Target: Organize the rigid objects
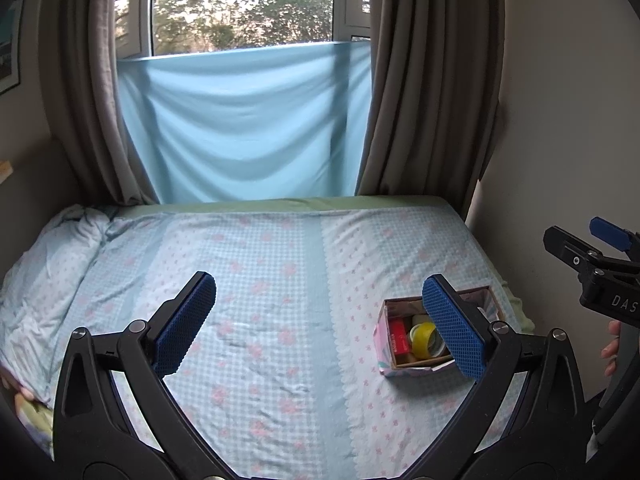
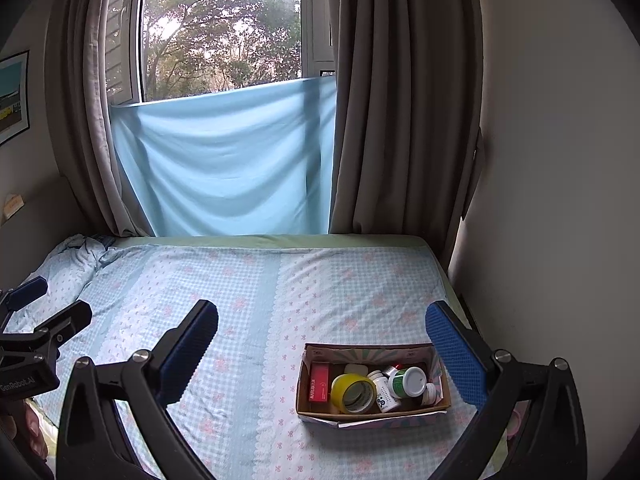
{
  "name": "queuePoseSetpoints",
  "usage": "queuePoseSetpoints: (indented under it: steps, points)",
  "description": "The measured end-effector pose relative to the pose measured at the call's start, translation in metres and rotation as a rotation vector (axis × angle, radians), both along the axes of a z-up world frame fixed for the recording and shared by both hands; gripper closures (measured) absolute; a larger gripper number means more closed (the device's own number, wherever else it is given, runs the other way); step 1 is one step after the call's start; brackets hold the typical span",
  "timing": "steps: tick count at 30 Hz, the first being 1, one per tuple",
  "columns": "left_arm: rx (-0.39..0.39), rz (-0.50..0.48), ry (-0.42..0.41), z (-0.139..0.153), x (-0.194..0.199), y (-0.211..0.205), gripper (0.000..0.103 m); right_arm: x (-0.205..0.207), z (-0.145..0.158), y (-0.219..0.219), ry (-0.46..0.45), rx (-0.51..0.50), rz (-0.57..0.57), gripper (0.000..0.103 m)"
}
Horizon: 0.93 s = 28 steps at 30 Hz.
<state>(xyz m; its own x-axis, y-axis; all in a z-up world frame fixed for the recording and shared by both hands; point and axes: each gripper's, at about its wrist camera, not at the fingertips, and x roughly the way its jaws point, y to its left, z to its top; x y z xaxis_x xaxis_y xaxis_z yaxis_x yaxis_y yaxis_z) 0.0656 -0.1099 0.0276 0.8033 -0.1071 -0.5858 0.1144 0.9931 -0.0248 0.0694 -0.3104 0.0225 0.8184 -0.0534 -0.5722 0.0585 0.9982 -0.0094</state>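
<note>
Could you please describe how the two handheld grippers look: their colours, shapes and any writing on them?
Both the left gripper and the right gripper have black, curved, forked frames with silver round pivot bolts. Each finger carries a long blue pad with a fine mesh-like texture. White lettering marks the black bodies: "GenRobot.AI" on the left, "DAS" partly visible on the right. No cables show.

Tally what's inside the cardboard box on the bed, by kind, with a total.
Counted in the cardboard box from the right wrist view:
Yellow tape roll: 1
Red carton: 1
White-capped bottles, including the green-labelled bottle: 3, possibly more hidden
White flat item, kind unclear: 1
Total: 6 visible
</note>
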Motion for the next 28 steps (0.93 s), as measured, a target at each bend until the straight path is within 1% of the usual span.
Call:
queuePoseSetpoints:
  steps: [7,15,23,28]
  points:
    - [-0.011,-0.004,-0.006,-0.0003,0.0019,-0.0018,0.0,0.0005,0.0022,-0.0017,-0.001,0.0,-0.009,0.0]
    - [0.02,0.002,-0.037,0.0006,0.0017,-0.007,0.0,0.0013,0.0036,-0.0028,-0.004,-0.001,-0.012,0.0]
    - [0.037,0.035,-0.064,0.0012,0.0011,-0.0033,0.0,0.0053,0.0034,-0.0008,0.0,-0.01,-0.001,0.0]
    - [-0.004,0.033,-0.061,-0.0011,0.0011,0.0028,0.0,0.0079,0.0032,0.0013,0.006,-0.011,0.004,0.0]
